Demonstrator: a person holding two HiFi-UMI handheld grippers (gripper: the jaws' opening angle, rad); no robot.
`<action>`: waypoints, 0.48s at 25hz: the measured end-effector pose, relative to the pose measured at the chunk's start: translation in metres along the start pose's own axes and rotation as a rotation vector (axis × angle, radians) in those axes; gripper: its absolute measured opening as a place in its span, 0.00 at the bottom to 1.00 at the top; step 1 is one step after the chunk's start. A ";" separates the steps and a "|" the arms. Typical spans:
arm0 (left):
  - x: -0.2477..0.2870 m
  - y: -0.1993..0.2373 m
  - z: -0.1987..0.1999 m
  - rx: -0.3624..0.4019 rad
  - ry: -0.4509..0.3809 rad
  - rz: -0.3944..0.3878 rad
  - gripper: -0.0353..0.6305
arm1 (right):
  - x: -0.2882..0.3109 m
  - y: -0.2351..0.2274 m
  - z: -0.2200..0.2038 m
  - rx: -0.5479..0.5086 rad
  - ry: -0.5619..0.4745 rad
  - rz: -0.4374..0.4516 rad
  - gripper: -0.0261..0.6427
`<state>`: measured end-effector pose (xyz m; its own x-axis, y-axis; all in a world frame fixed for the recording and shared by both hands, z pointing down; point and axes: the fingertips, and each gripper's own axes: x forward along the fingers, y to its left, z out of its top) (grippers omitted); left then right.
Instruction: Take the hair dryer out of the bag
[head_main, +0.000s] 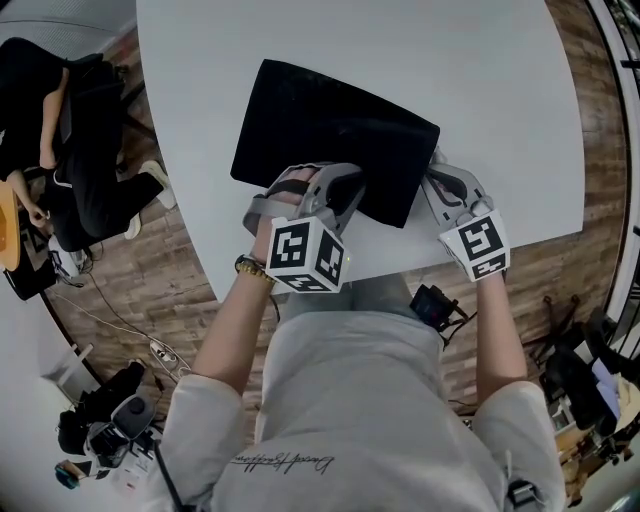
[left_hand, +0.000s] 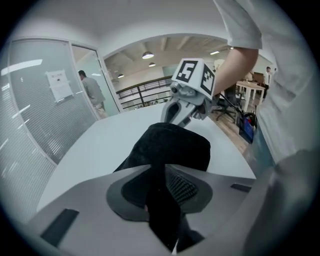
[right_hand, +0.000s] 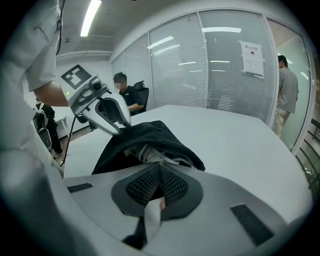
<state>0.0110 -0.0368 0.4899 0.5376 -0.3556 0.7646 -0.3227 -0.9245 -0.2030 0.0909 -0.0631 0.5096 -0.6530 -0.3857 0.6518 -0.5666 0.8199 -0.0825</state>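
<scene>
A black fabric bag (head_main: 330, 140) lies flat on the white table (head_main: 500, 120), its open end toward me. My left gripper (head_main: 340, 197) is at the near edge of the mouth, and in the left gripper view (left_hand: 162, 192) its pads pinch a fold of the black cloth (left_hand: 170, 147). My right gripper (head_main: 432, 176) holds the mouth's right corner; in the right gripper view (right_hand: 157, 192) it is shut on the bag's edge and a white tag. Between the two grips the mouth gapes, and coils of white cord (right_hand: 150, 150) show inside. The hair dryer's body is hidden.
The table's near edge runs just under both grippers. A seated person (head_main: 60, 150) is on the wooden floor at the left, with cables and gear (head_main: 110, 410) below. Glass partitions and a standing person (right_hand: 287, 95) are beyond the table.
</scene>
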 end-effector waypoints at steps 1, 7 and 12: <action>-0.001 0.005 -0.001 -0.027 0.002 0.002 0.27 | 0.001 0.002 0.002 -0.003 -0.003 0.008 0.07; 0.015 0.013 -0.021 0.005 0.117 0.010 0.37 | 0.003 0.006 0.002 -0.012 -0.006 0.018 0.07; 0.027 0.006 -0.019 0.020 0.145 -0.022 0.27 | 0.003 0.001 0.002 -0.038 -0.001 0.016 0.08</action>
<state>0.0086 -0.0488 0.5210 0.4260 -0.3130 0.8488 -0.2957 -0.9349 -0.1962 0.0875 -0.0645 0.5097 -0.6624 -0.3728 0.6498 -0.5364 0.8415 -0.0640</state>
